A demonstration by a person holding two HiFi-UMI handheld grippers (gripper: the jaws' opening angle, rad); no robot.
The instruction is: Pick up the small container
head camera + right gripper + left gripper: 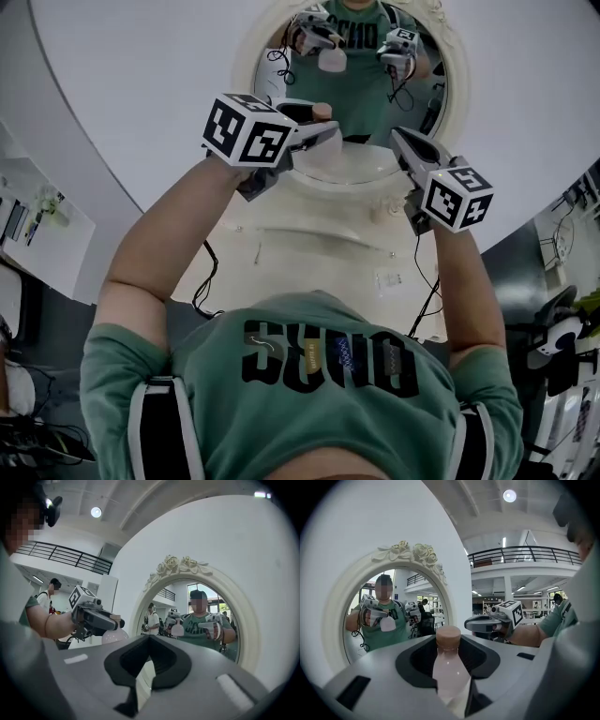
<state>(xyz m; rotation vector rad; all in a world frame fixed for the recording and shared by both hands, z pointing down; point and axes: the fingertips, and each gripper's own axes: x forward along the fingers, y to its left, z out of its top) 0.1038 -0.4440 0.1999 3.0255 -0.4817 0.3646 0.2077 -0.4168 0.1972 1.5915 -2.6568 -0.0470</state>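
The green shirt [309,319] bears large dark letters (seen upside down) that cannot be read.

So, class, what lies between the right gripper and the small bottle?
Nothing: the stretch from the right gripper to the small bottle is bare, just open air, as the left gripper view shows.

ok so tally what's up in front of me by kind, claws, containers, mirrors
claws: 2, left claw and right claw
small container: 1, gripped in the left claw
mirror: 1
total: 4
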